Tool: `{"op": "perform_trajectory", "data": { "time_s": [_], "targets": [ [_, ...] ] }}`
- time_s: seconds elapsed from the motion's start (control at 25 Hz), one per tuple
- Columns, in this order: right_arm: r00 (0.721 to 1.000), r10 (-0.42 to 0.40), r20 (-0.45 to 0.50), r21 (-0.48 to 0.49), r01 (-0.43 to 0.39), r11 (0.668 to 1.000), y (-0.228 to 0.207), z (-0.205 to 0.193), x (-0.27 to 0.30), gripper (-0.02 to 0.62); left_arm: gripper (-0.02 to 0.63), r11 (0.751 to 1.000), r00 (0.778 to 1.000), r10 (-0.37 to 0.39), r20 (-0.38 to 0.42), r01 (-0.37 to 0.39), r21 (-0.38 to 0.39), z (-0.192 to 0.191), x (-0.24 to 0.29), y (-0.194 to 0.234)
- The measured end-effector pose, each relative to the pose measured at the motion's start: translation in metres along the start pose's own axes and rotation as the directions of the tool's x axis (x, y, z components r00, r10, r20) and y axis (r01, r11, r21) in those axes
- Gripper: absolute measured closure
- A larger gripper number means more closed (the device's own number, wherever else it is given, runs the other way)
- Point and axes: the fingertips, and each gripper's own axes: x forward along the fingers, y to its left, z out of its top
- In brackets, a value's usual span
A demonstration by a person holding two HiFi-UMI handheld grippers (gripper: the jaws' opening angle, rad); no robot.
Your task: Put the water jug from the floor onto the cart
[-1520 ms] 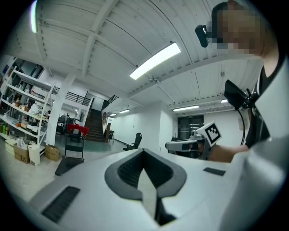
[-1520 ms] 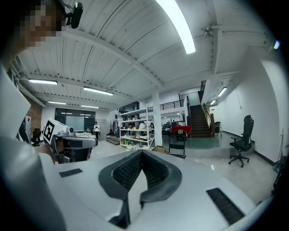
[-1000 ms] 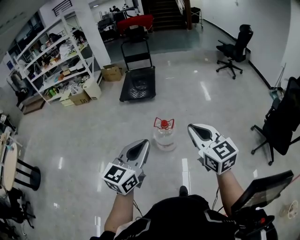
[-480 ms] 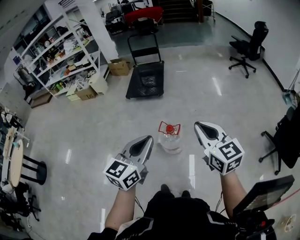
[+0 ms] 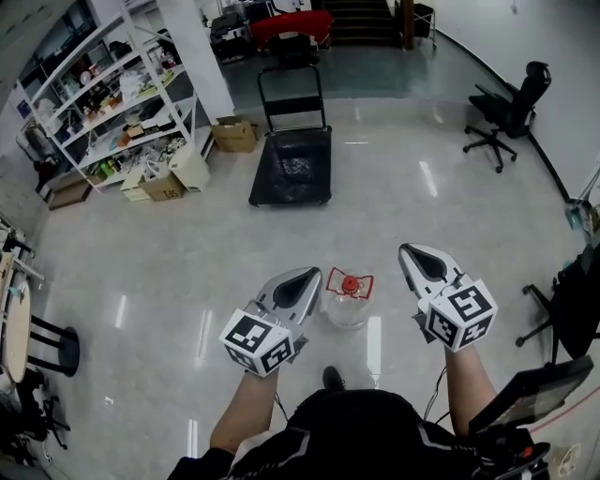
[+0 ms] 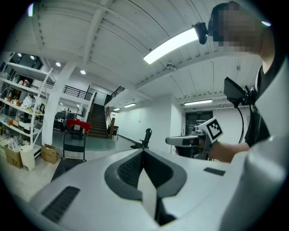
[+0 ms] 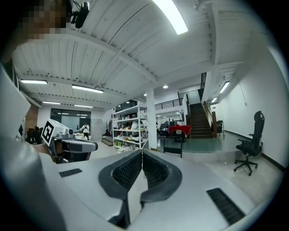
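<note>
We've stepped closer; the water jug (image 5: 348,298) now sits between our shut, empty left tongs (image 5: 315,274) and right tongs (image 5: 406,250), within reach.

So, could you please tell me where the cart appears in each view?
Head view: cart upper centre, beyond the water jug.
Left gripper view: cart at left, low.
Right gripper view: cart just right of centre.
Shared landmark: red-covered table behind it.
</note>
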Motion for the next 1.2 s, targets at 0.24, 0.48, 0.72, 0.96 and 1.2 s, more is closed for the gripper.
{"op": "perform_trajectory", "data": {
  "time_s": [0.24, 0.48, 0.72, 0.96, 1.2],
  "targets": [
    [0.999, -0.03, -0.013, 0.025, 0.03, 0.999, -0.024, 0.009, 0.059, 0.592, 0.604, 0.999, 0.999, -0.034, -0.029, 0.033, -0.024, 0.006, 0.033, 0.058],
    [1.0, -0.014, -0.009, 0.044, 0.014, 0.999, -0.057, 0.007, 0.108, 0.591, 0.604, 0.999, 0.999, -0.028, -0.045, 0.026, -0.041, 0.003, 0.074, 0.103],
    [1.0, 0.002, 0.005, 0.045, -0.002, 0.999, -0.11, 0.007, 0.152, 0.591, 0.604, 0.998, 0.998, -0.024, -0.064, 0.021, -0.055, 0.005, 0.138, 0.136],
    [1.0, 0.024, -0.008, 0.087, -0.023, 0.996, -0.167, 0.003, 0.19, 0.591, 0.604, 0.999, 0.996, 0.0, -0.089, -0.005, -0.054, 0.001, 0.197, 0.162],
    [0.998, 0.015, -0.062, 0.133, -0.007, 0.991, -0.185, -0.026, 0.229, 0.589, 0.604, 0.995, 0.989, -0.001, -0.147, -0.014, -0.101, -0.029, 0.219, 0.202]
  ]
}}
